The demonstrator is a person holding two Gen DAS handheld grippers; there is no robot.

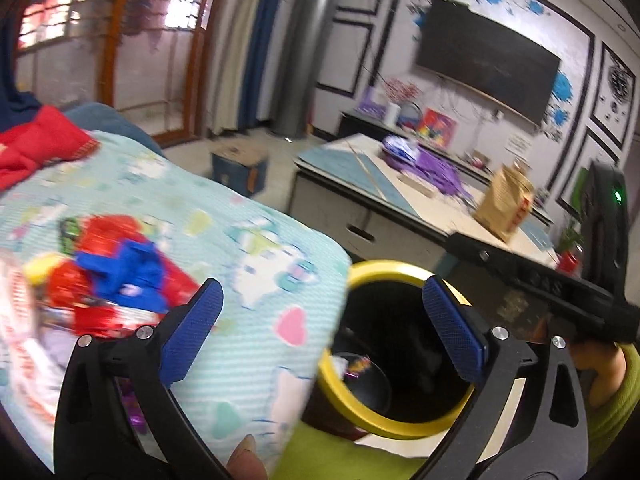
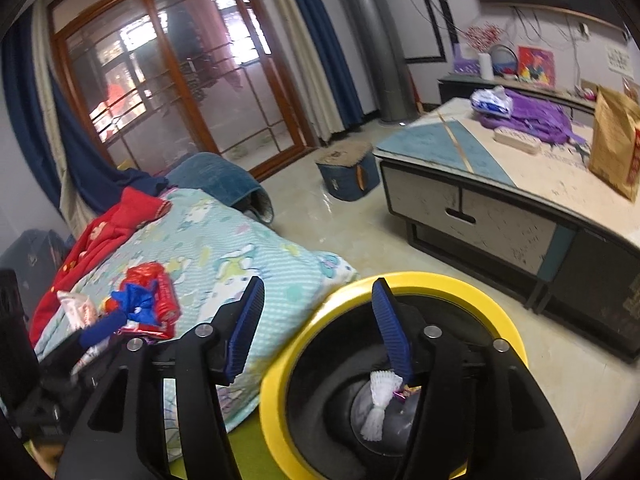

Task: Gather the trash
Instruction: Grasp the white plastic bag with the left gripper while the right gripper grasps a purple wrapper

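Observation:
A black trash bin with a yellow rim [image 2: 460,284] stands on the floor beside a bed with a light blue patterned quilt [image 2: 224,252]. The bin also shows in the left wrist view [image 1: 384,270]. White wrappers [image 2: 380,404] lie at its bottom. A heap of red, blue and white wrappers [image 2: 144,300] lies on the quilt; in the left wrist view the heap [image 1: 116,272] is blurred. My right gripper [image 2: 318,324] is open and empty over the bin's left rim. My left gripper [image 1: 324,328] is open and empty between quilt edge and bin.
A low cabinet table [image 2: 520,184] stands to the right with a purple bag [image 2: 532,116] and a brown paper bag [image 2: 616,148]. A small blue stool [image 2: 348,172] sits on the floor. Red clothing [image 2: 108,228] lies at the bed's far end.

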